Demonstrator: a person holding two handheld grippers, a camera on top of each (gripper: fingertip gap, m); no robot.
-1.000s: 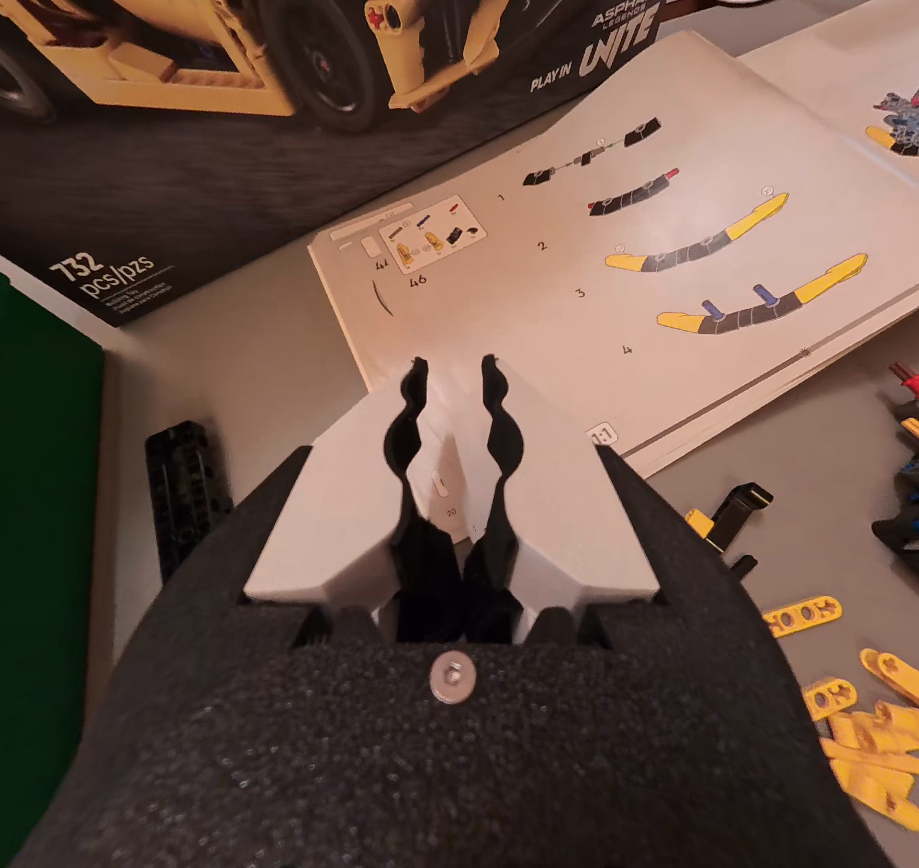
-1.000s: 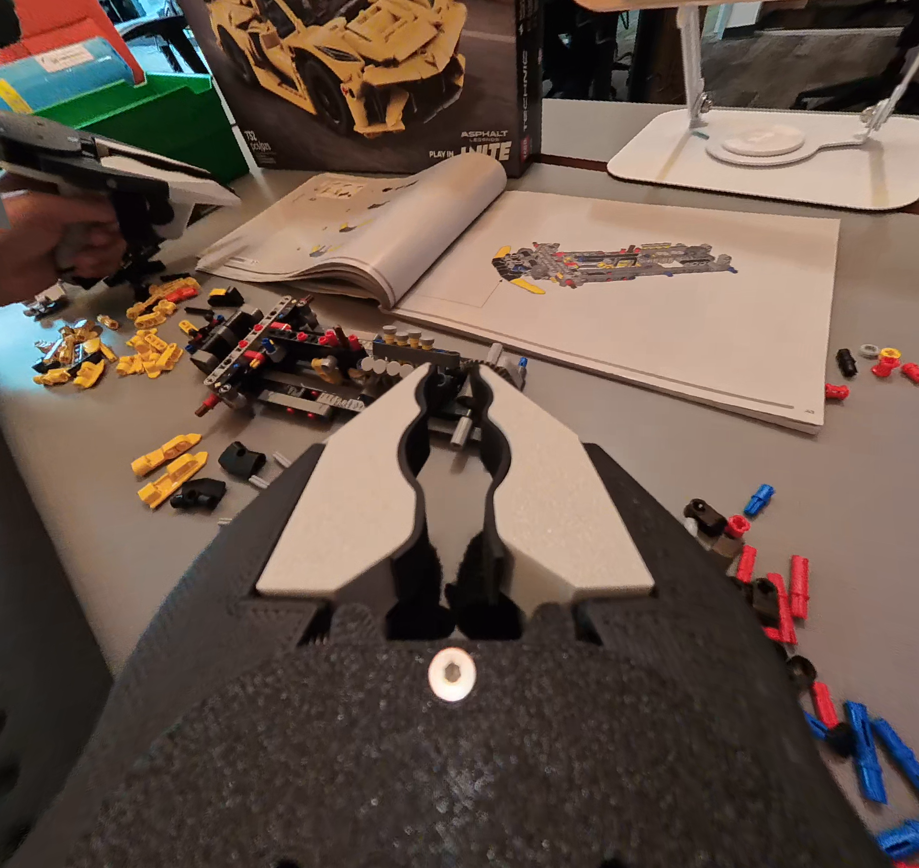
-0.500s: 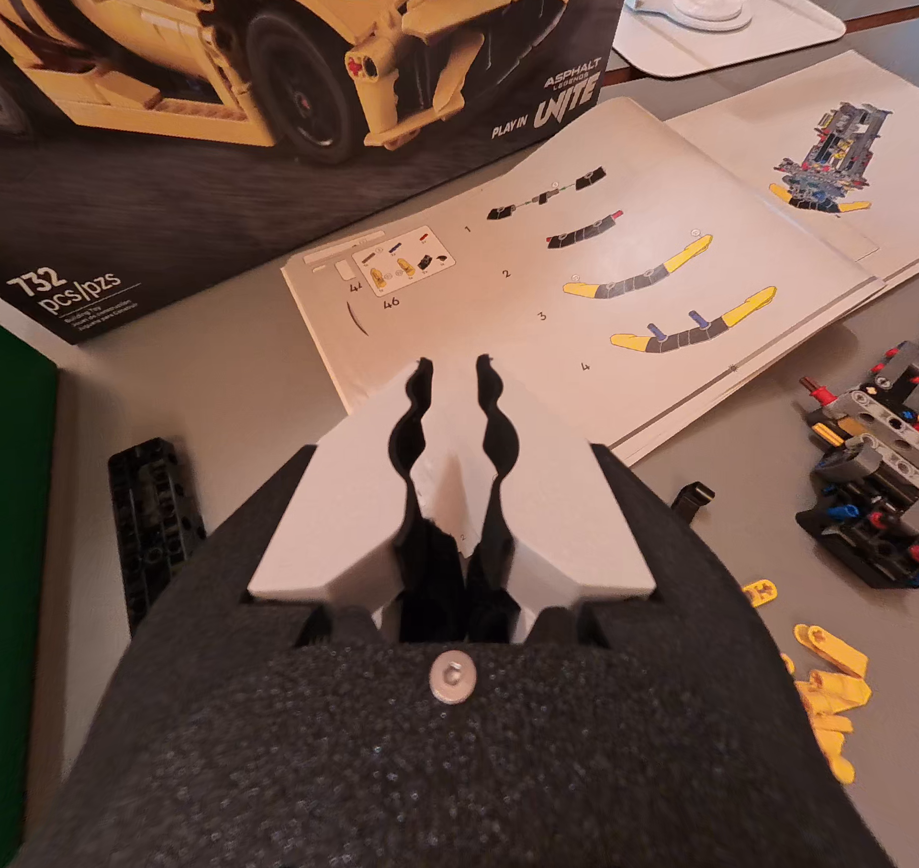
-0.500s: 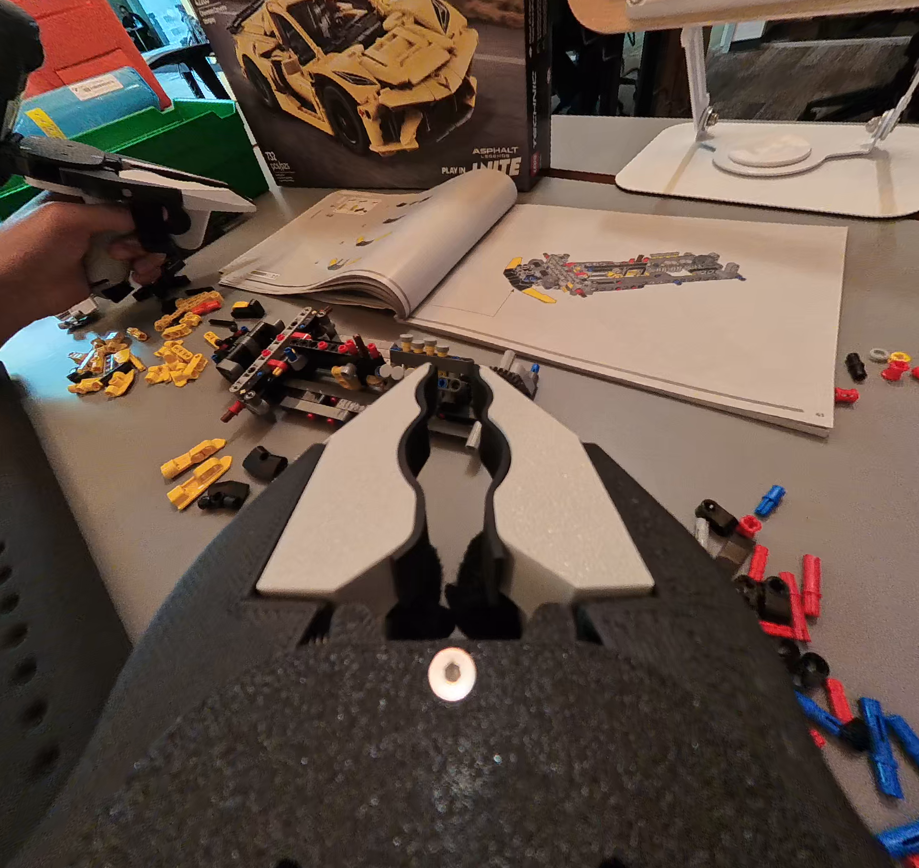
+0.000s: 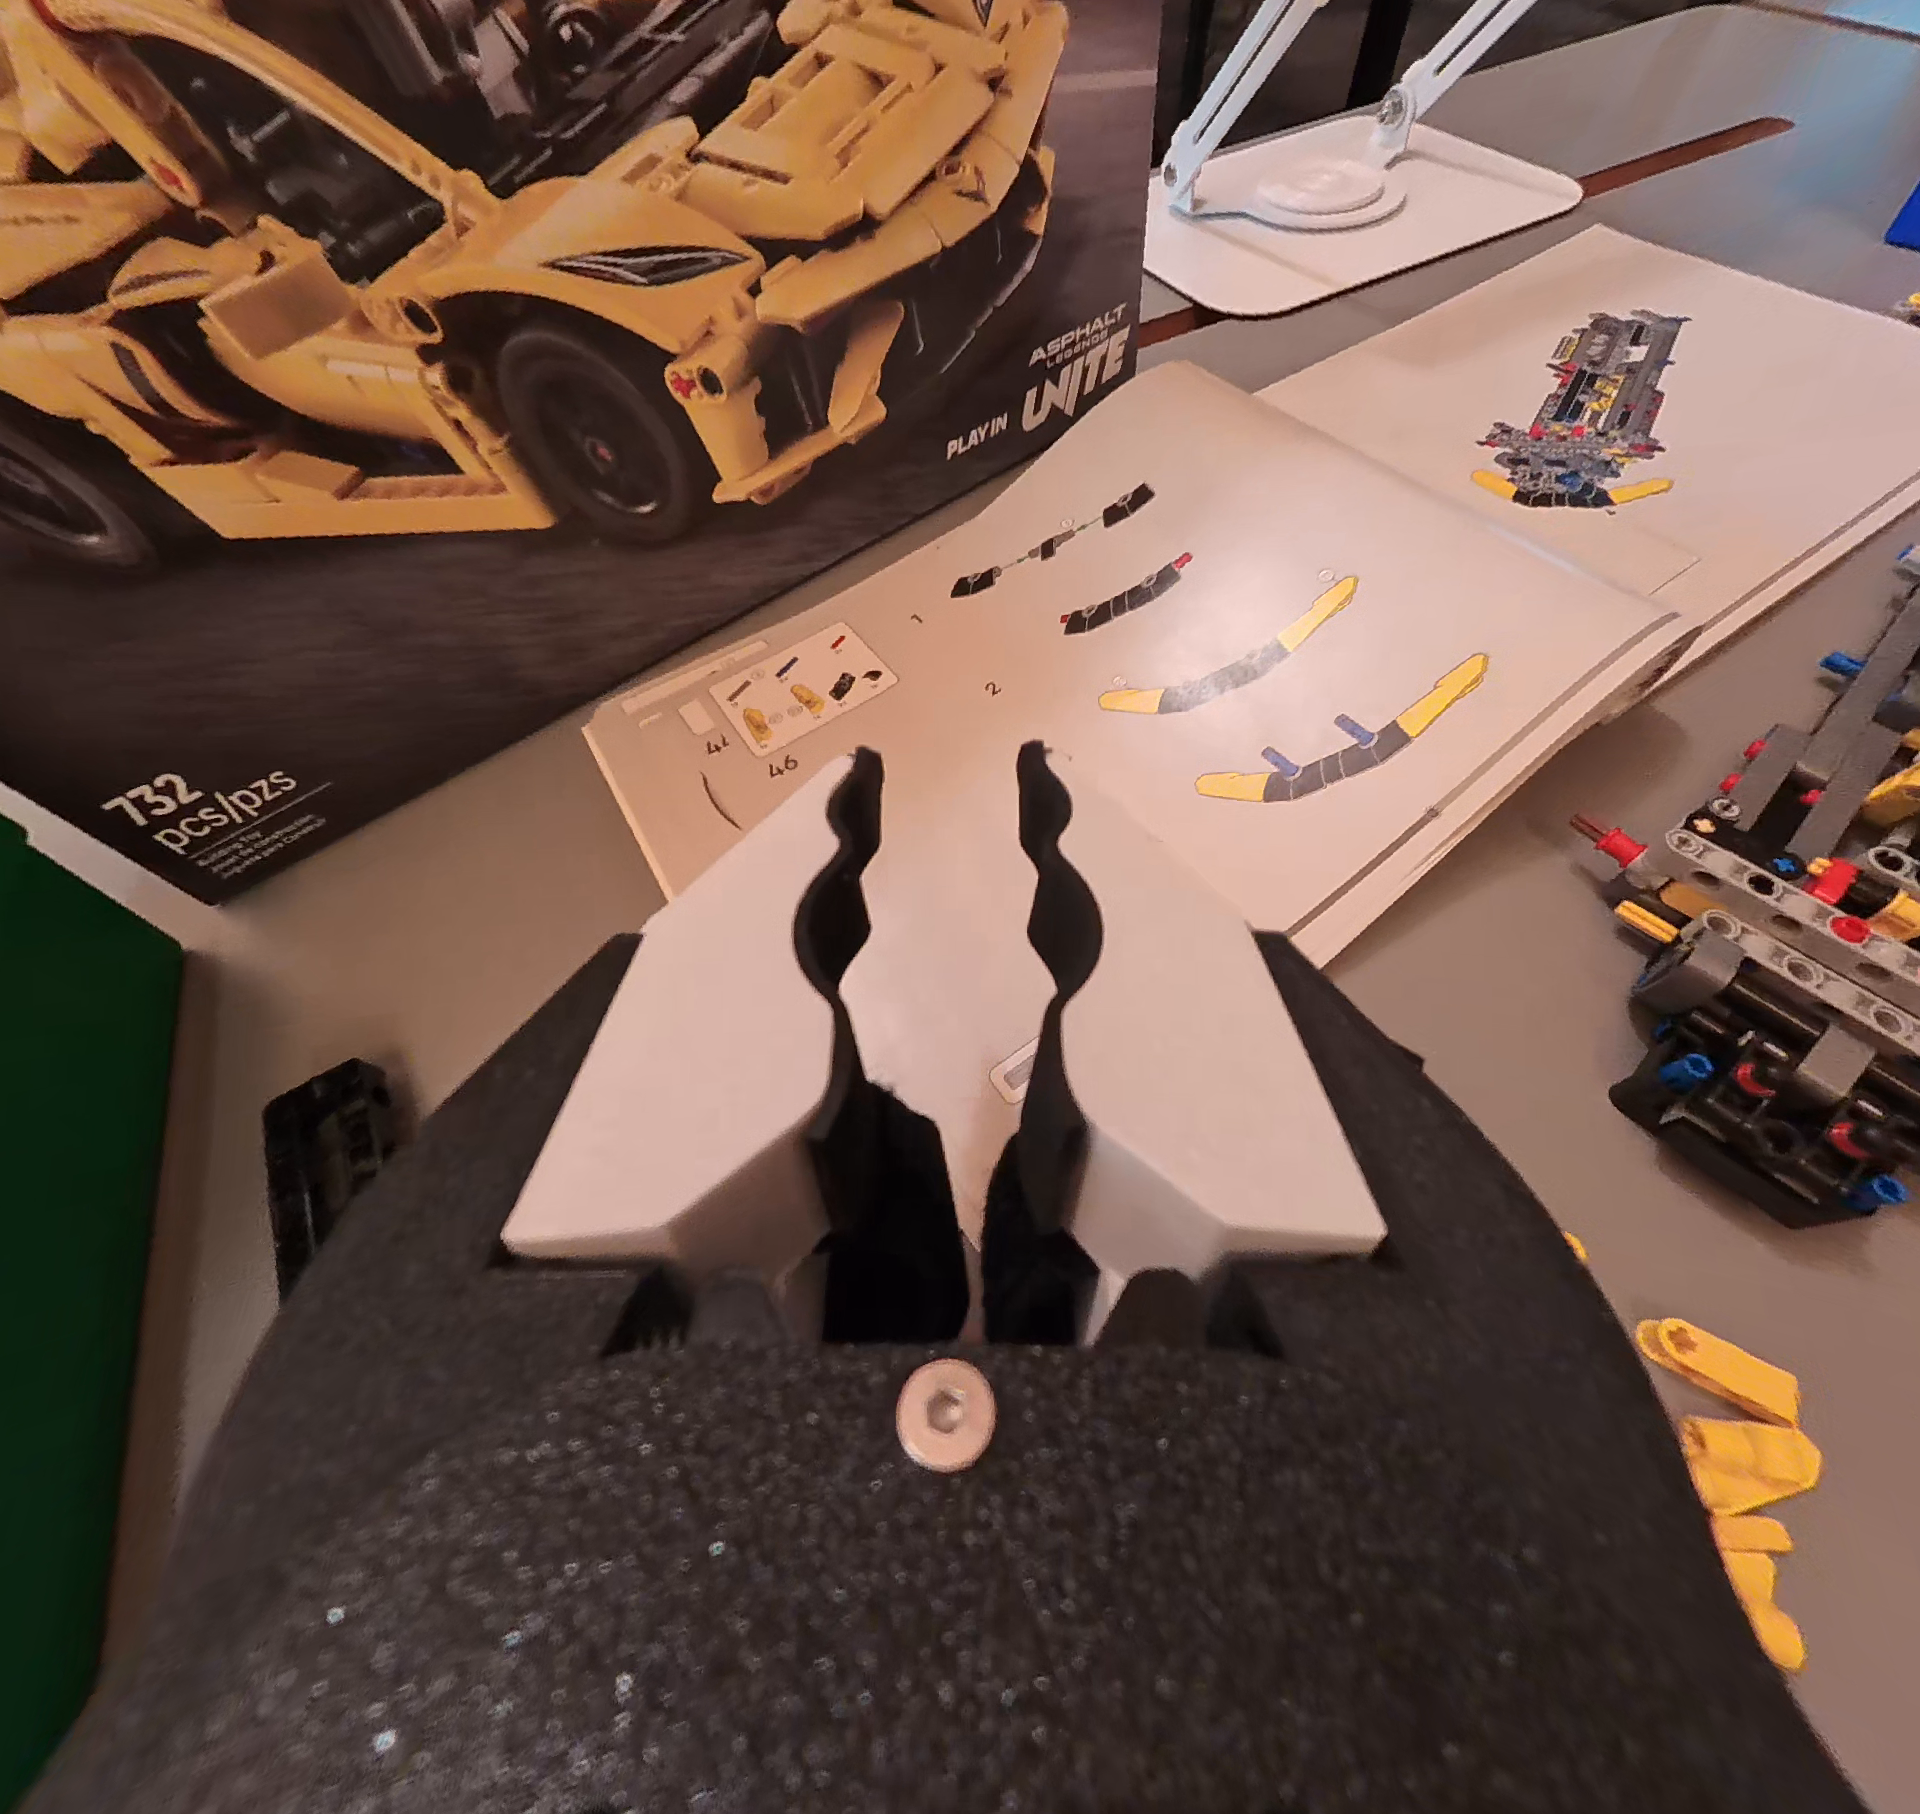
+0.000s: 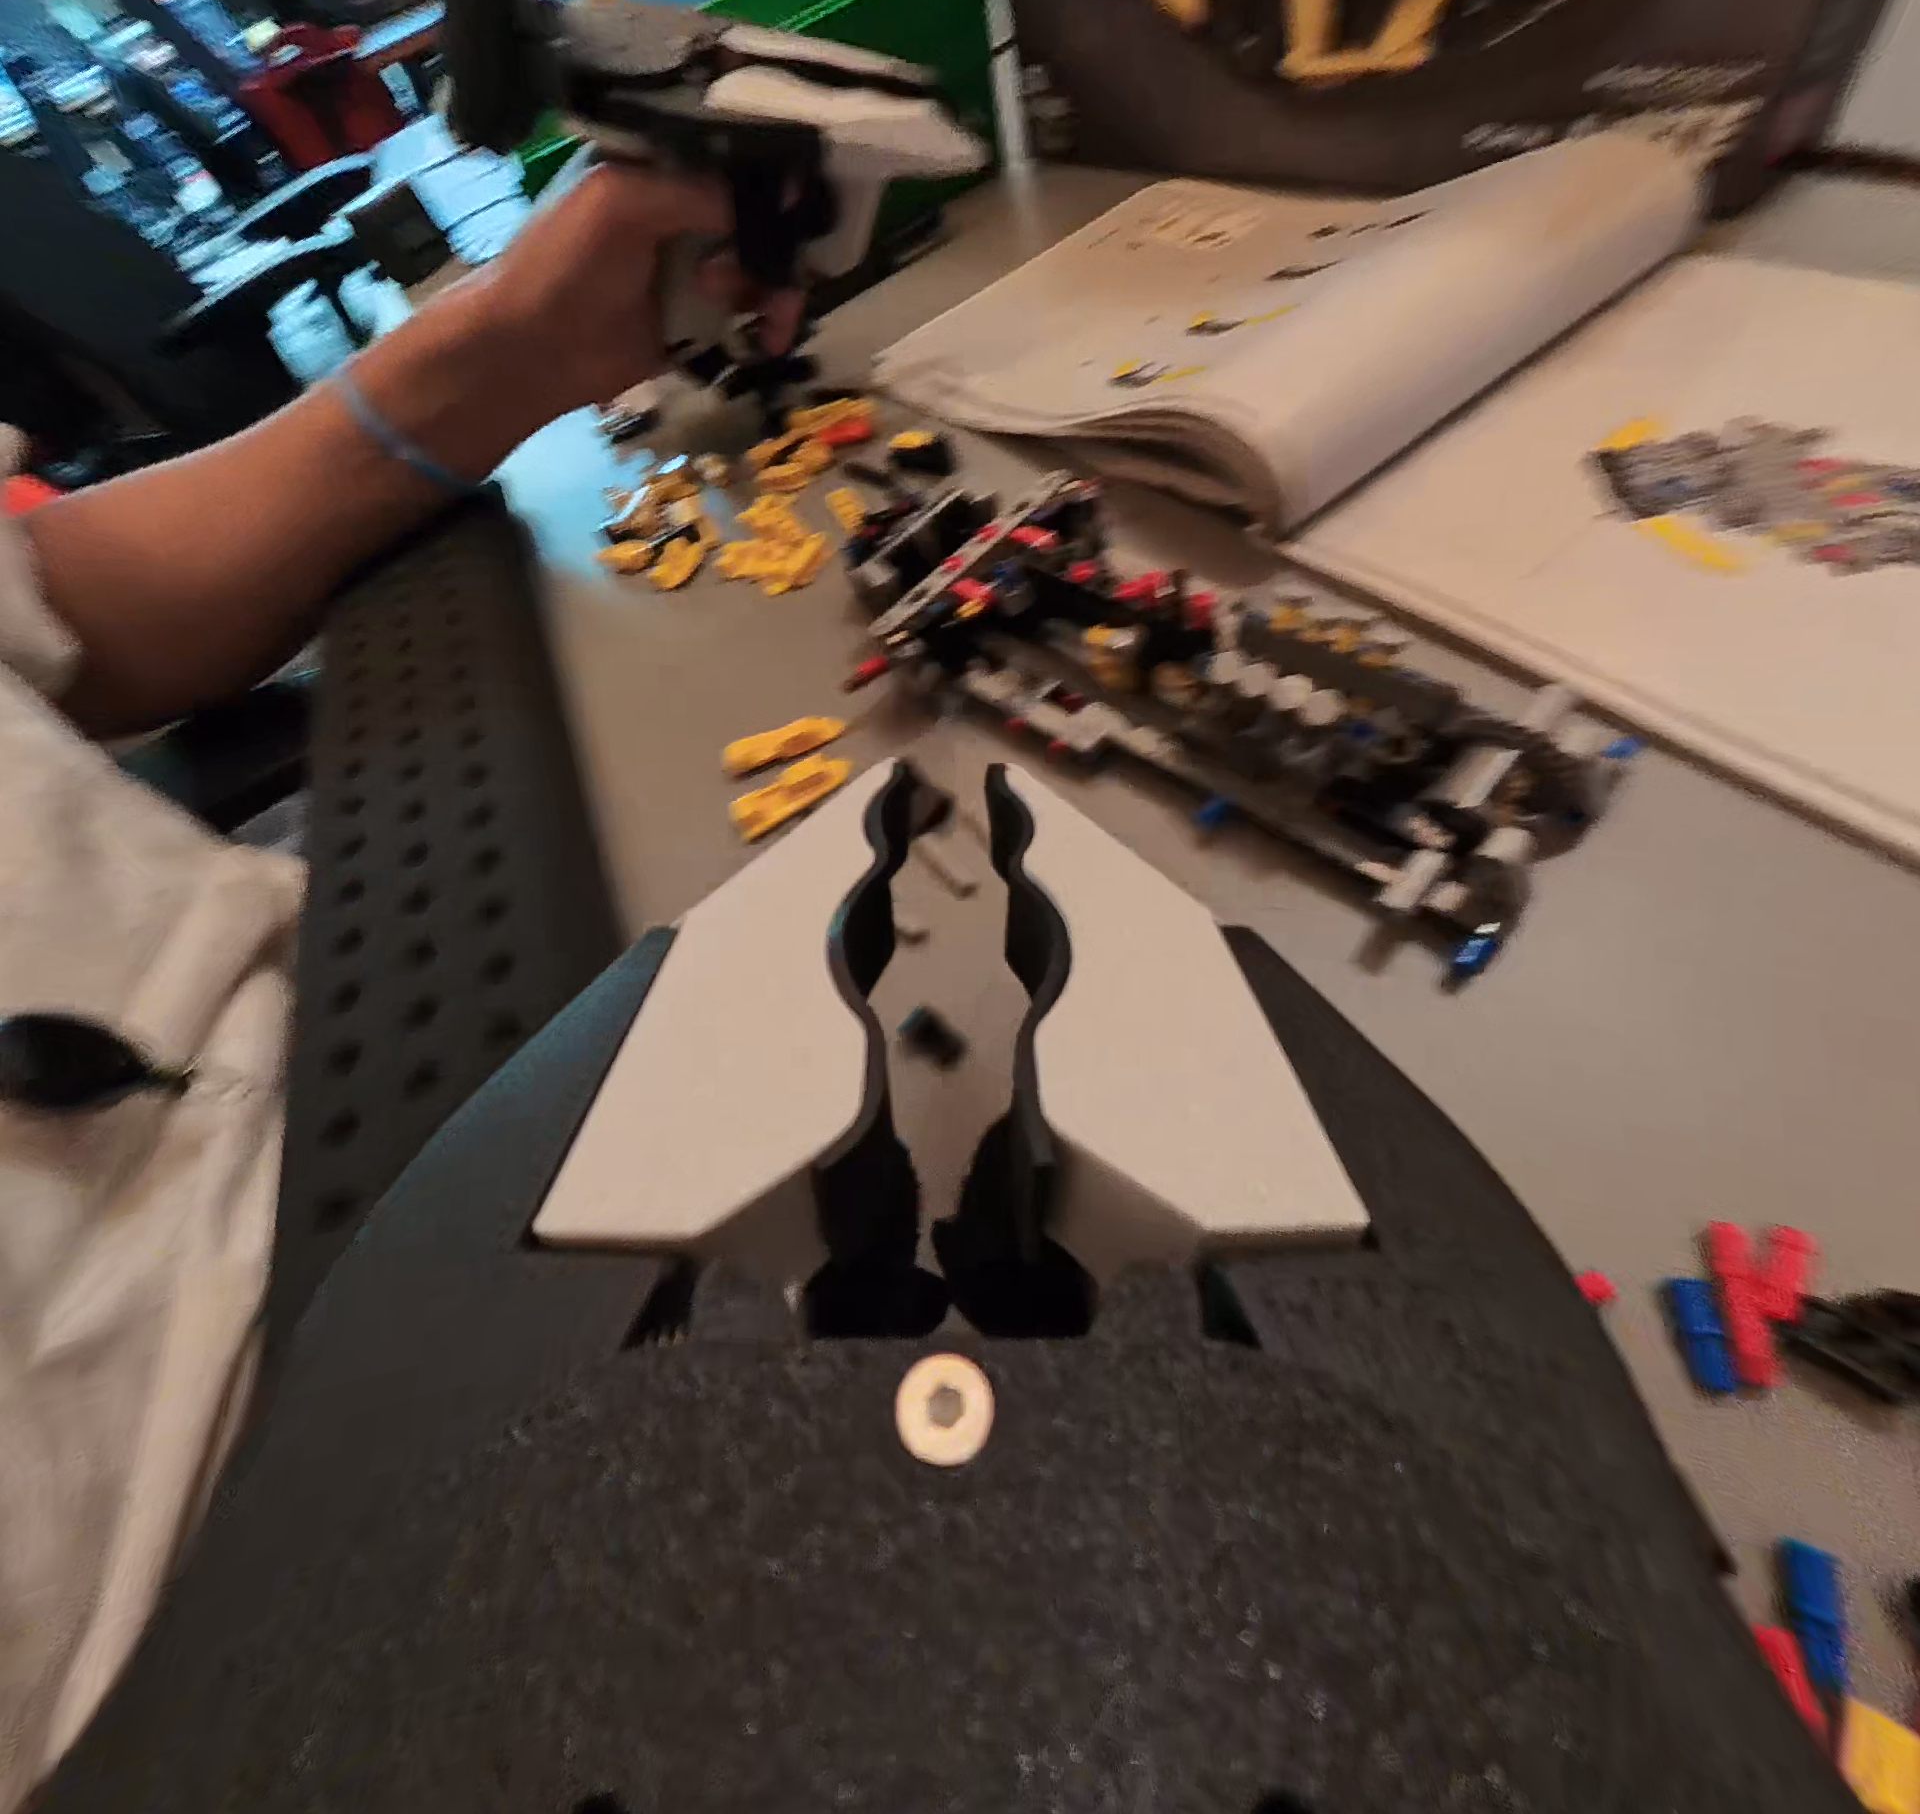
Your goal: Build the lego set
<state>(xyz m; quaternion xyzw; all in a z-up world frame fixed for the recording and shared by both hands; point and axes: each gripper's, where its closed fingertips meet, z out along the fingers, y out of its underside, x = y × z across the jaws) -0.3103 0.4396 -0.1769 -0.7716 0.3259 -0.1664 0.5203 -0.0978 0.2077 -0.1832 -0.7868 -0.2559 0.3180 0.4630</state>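
Grey tabletop [image 5: 436,891] stretches ahead of me, with the picture box [image 5: 520,310] standing at the back and the open instruction book [image 5: 1299,621] lying flat in front of it. Both my tongs are empty. My left tongs [image 5: 940,756] hang over the near corner of the book with the fingers spread apart, nothing between them. My right tongs [image 6: 943,777] are also parted, hovering low over bare table near two yellow pieces [image 6: 784,767]; that view is blurred, so small parts are hard to read.

What matters next is the half-built car frame [image 6: 1195,684]. It lies on the table just in front of the book, ahead and to the right of my right tongs, and off to the right of my left tongs [image 6: 831,133]. Its long axis runs from far-left to near-right in the right view, roughly alongside the book's near edge. I judge the right tongs are nearer to it. A heap of yellow pieces [image 6: 748,528] sits beyond its far-left end, below my left hand [image 6: 613,289].
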